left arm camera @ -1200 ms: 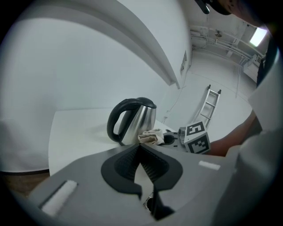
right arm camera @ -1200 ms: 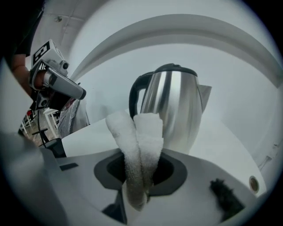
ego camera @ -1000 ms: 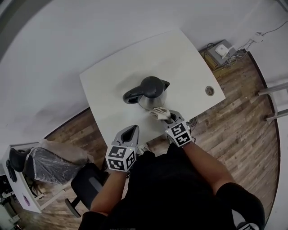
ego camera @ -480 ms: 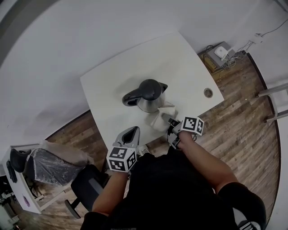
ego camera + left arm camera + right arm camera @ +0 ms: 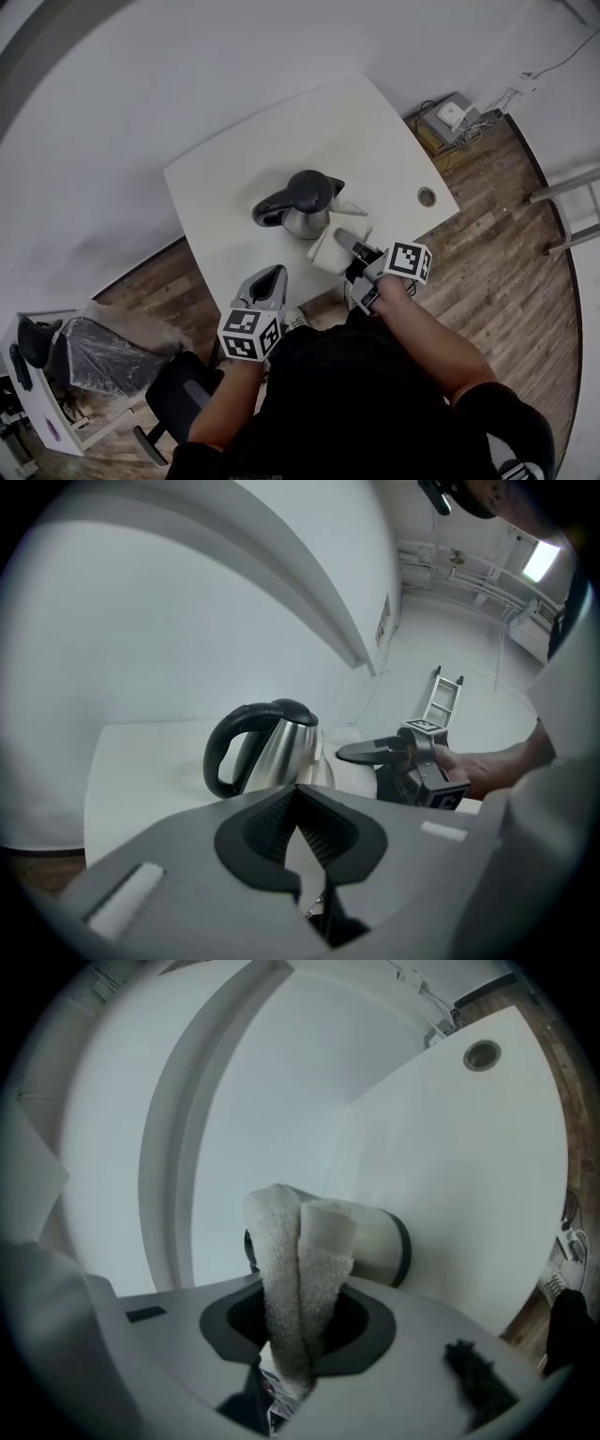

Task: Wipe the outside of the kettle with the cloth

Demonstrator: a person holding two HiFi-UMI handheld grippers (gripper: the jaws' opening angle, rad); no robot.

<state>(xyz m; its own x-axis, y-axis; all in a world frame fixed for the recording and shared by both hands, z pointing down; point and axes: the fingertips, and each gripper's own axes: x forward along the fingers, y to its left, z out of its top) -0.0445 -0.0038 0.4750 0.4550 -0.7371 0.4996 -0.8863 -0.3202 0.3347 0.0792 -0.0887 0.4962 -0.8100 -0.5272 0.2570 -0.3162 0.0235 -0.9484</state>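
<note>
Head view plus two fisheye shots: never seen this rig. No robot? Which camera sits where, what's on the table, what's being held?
There is no robot here. A person holds a handheld two-finger gripper in each hand, and the marker cubes are part of those grippers. The head view comes from a camera on the person's head, looking steeply down. The other two views come from cameras riding on each gripper, looking along its fingers. On the white table stands a steel kettle with a black lid and handle. The right gripper has its fingers closed on a folded white cloth, held close beside the kettle's body. The left gripper is near the table's front edge, with its fingers together and nothing between them.
</note>
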